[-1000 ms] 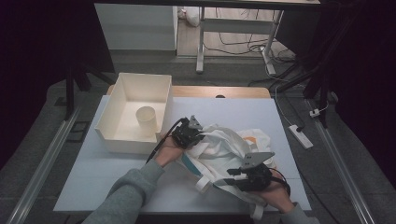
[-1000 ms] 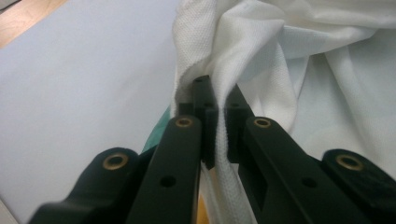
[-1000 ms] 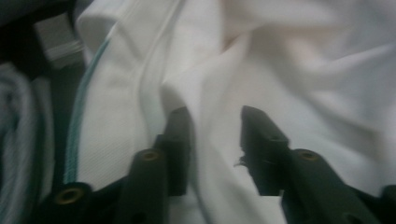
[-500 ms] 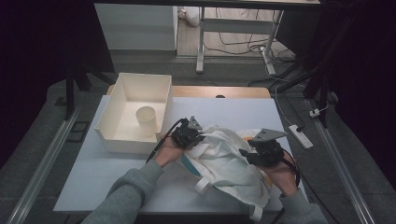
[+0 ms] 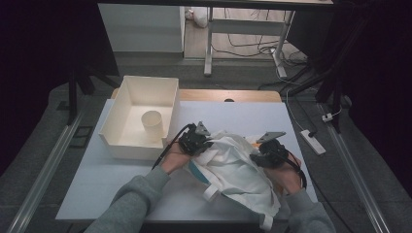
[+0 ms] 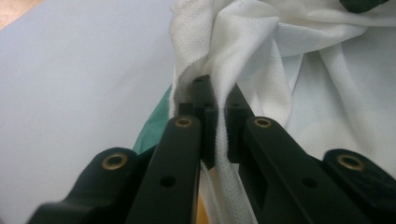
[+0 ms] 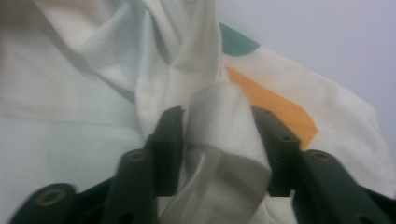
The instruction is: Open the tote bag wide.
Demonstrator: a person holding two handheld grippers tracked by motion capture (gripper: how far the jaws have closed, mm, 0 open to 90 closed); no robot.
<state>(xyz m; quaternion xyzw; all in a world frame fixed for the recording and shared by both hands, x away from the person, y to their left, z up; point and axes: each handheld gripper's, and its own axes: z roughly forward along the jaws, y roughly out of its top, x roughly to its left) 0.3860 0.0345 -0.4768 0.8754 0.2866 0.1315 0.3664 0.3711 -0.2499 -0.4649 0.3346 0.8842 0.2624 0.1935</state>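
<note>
— What has changed since a second ago?

— The right gripper [image 5: 270,151] has travelled from the table's [image 5: 121,184] near edge up toward its right edge, a broad white strap [image 7: 224,135] pinched between its fingers [image 7: 169,140].

— And the left gripper [image 5: 197,141]?

— Fingers [image 6: 205,116] pressed together on a fold of the white cloth bag [image 5: 233,170], which lies crumpled at the table's near right.

— The risk?

— Pulling apart could slide the thin fold free, or drag the bag over the right edge.
</note>
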